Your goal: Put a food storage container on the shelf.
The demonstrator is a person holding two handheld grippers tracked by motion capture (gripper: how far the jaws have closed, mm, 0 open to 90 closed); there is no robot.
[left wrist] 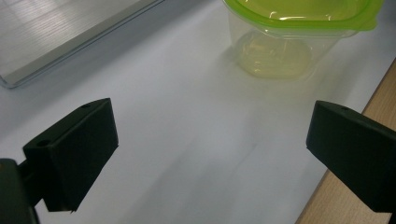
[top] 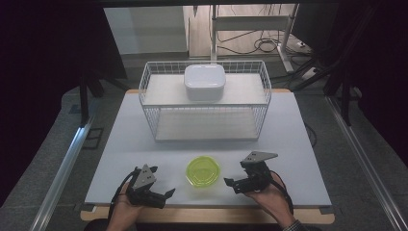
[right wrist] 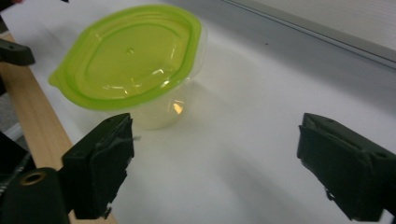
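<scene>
A clear plastic tub with a lime-green lid (top: pixel 203 171) stands near the front middle of the white table (top: pixel 288 139). My left gripper (top: pixel 168 195) rests to its left, open and pointing toward it. On the tub's right my right gripper (top: pixel 229 184) is open too, jaws aimed at the tub. In the left gripper view the tub (left wrist: pixel 289 32) sits ahead at the upper right, beyond the gripper (left wrist: pixel 210 140). The right gripper view has the tub (right wrist: pixel 135 60) at the upper left, just past the gripper's (right wrist: pixel 215 158) left jaw. Nothing is between either pair of jaws.
A white wire basket rack (top: pixel 144 96) with two shelves stands at the back of the table. A white lidded box (top: pixel 205 81) sits on its top shelf. The table's wooden front edge (top: pixel 207 214) runs close behind both grippers.
</scene>
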